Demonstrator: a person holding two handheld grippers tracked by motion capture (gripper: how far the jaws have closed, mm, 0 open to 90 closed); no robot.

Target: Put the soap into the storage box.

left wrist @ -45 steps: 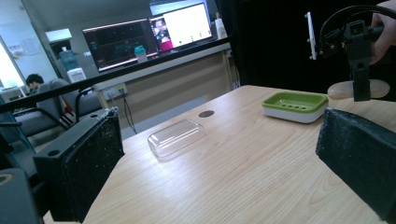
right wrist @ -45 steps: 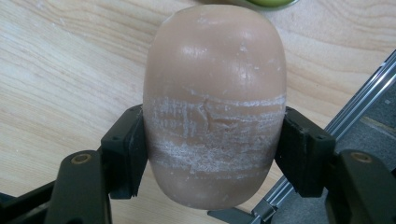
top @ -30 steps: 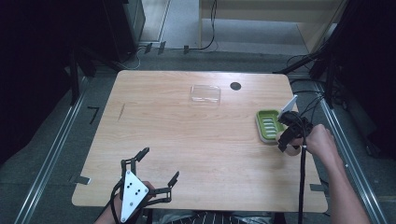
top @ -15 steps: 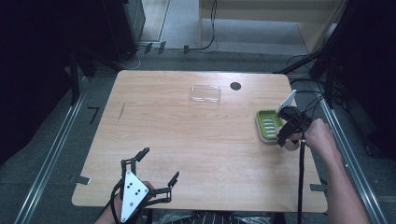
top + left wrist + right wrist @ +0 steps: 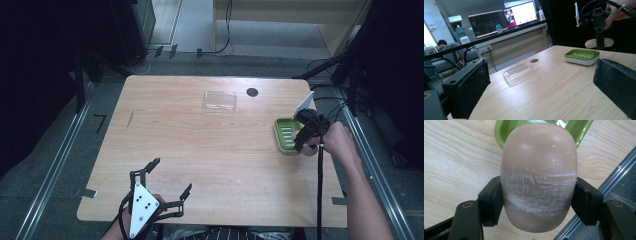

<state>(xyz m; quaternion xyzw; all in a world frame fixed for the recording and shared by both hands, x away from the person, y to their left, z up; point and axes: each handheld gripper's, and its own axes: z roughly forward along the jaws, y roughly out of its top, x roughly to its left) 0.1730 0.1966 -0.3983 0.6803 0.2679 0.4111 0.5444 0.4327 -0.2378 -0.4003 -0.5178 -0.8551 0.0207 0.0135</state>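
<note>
A tan oval soap bar (image 5: 539,170) sits between the jaws of my right gripper (image 5: 537,202), which is shut on its lower half. The gripper (image 5: 306,141) points down at the table's right edge, with the soap (image 5: 599,43) held just beside a green soap dish (image 5: 286,134). The dish (image 5: 506,130) lies directly past the soap and looks empty (image 5: 581,55). My left gripper (image 5: 172,176) rests low at the table's front left, jaws wide apart with nothing between them (image 5: 541,87).
A clear plastic lid (image 5: 220,100) lies at the back middle of the wooden table (image 5: 200,150), next to a dark round hole (image 5: 252,92). A metal rail runs along the floor by the table's right edge. Monitors and chairs stand far behind.
My right gripper with the soap has shifted slightly toward the green dish. The left gripper has not moved.
</note>
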